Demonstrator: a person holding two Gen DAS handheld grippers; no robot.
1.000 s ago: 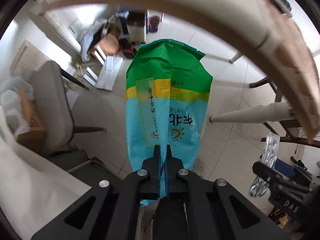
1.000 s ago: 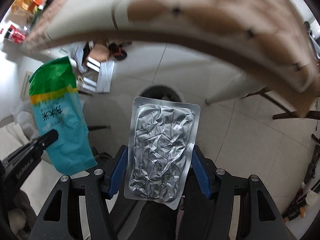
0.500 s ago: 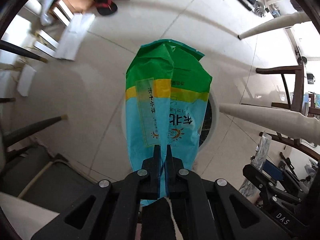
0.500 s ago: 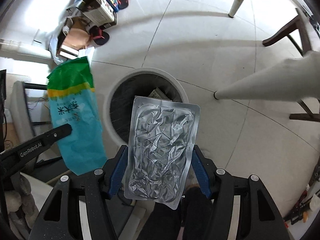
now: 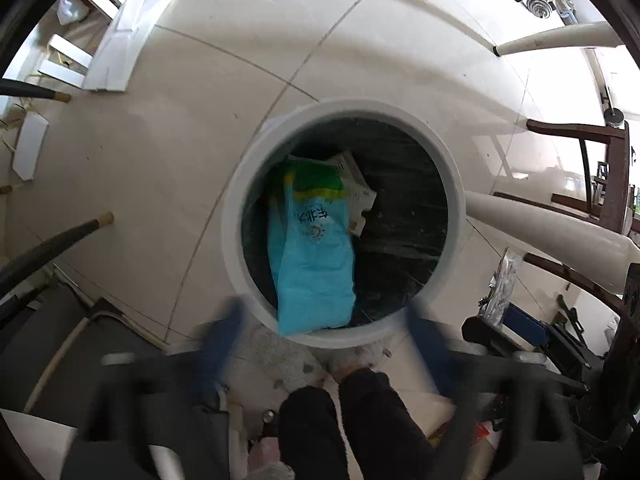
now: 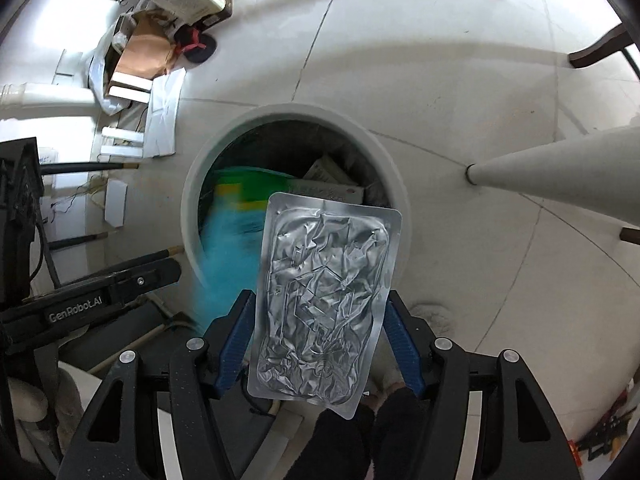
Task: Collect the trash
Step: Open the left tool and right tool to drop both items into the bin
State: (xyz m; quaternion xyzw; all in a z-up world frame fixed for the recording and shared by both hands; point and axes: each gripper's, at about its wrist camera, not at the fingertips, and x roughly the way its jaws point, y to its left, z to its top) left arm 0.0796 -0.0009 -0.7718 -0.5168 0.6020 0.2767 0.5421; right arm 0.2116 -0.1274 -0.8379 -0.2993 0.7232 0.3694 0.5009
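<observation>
Trash bin [image 5: 240,216] sits on the tiled floor below me. My left gripper [image 5: 320,332] is opening with nothing between its blurred fingers; the blue-green bag [image 5: 314,256] lies inside the bin. My right gripper [image 6: 318,344] clamps the foil pack [image 6: 324,300] above the rim.

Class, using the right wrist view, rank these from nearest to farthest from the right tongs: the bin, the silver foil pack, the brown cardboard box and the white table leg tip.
1. Silver foil pack: gripped between the right tongs.
2. Bin: just beyond, centre.
3. White table leg tip: right of the bin.
4. Brown cardboard box: far upper left.
</observation>
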